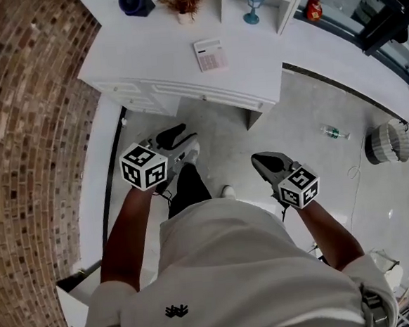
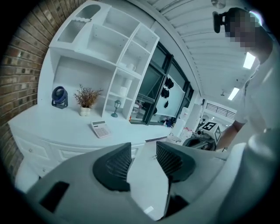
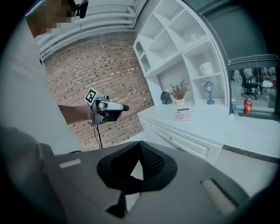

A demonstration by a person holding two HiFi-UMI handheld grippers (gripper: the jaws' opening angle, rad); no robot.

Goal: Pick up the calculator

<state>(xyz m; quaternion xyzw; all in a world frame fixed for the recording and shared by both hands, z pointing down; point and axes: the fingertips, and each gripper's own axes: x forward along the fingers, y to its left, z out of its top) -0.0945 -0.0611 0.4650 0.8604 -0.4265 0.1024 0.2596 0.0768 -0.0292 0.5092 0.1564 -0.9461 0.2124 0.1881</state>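
The calculator (image 1: 210,54) is white with pinkish keys and lies flat on the white desk (image 1: 253,71), well ahead of both grippers. It also shows as the calculator (image 2: 100,129) and the calculator (image 3: 183,114) in the gripper views. My left gripper (image 1: 187,138) is held in the air in front of the desk, its jaws open with nothing between them (image 2: 143,159). My right gripper (image 1: 264,163) hangs further right and nearer the body; its dark jaw tips meet, and it is shut and empty (image 3: 139,145).
On the desk stand a small fan (image 1: 135,1), a dried plant in a pot (image 1: 184,0) and a little lamp (image 1: 252,9) beside a white shelf unit (image 2: 118,52). A brick wall (image 1: 26,138) runs along the left. A bottle (image 1: 334,133) and a basket (image 1: 386,143) sit on the floor at right.
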